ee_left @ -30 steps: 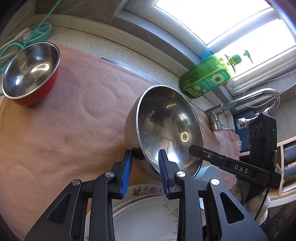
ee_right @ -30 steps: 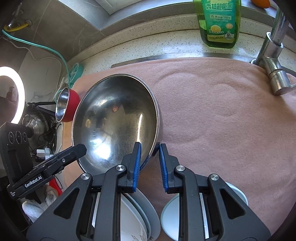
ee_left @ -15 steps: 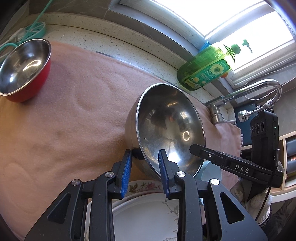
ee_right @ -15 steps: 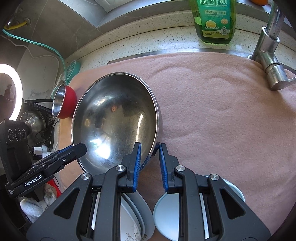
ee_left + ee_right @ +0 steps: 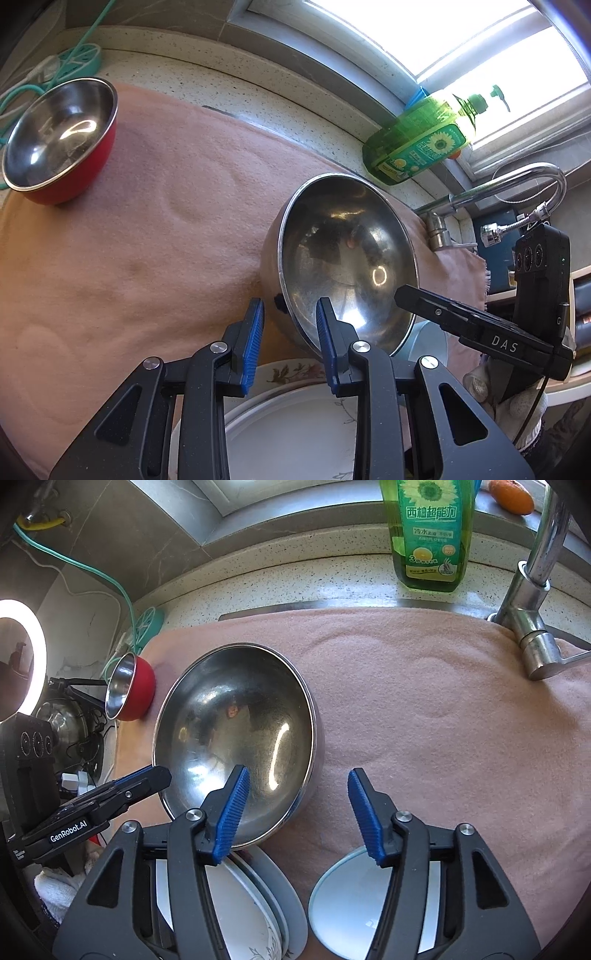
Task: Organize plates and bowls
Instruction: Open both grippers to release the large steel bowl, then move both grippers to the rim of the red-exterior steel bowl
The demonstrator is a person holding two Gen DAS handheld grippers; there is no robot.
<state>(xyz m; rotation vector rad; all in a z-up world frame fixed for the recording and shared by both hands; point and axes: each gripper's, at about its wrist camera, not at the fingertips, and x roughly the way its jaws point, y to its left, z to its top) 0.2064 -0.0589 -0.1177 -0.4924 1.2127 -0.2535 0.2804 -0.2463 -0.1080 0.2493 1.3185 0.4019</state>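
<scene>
A large steel bowl [image 5: 347,258] [image 5: 236,734] rests on the pink towel [image 5: 147,229] [image 5: 424,709]. My left gripper [image 5: 290,325] is open, its jaws on either side of the bowl's near rim. My right gripper [image 5: 297,801] is open wide, its left finger over the bowl's inside and its right finger over the towel. A red bowl with a steel inside [image 5: 59,136] [image 5: 129,690] sits at the towel's far left. Stacked floral plates [image 5: 291,432] [image 5: 251,901] lie below the grippers, with a pale blue bowl [image 5: 343,908] to their right.
A green dish soap bottle [image 5: 417,147] [image 5: 430,535] stands on the speckled counter by the window. A steel faucet [image 5: 498,184] [image 5: 532,602] rises at the right. A ring light [image 5: 22,657] and cables lie off the towel's left edge.
Both grippers have opened and let go of the steel bowl's rim. The bowl has come down from its tilted, lifted pose onto the towel.
</scene>
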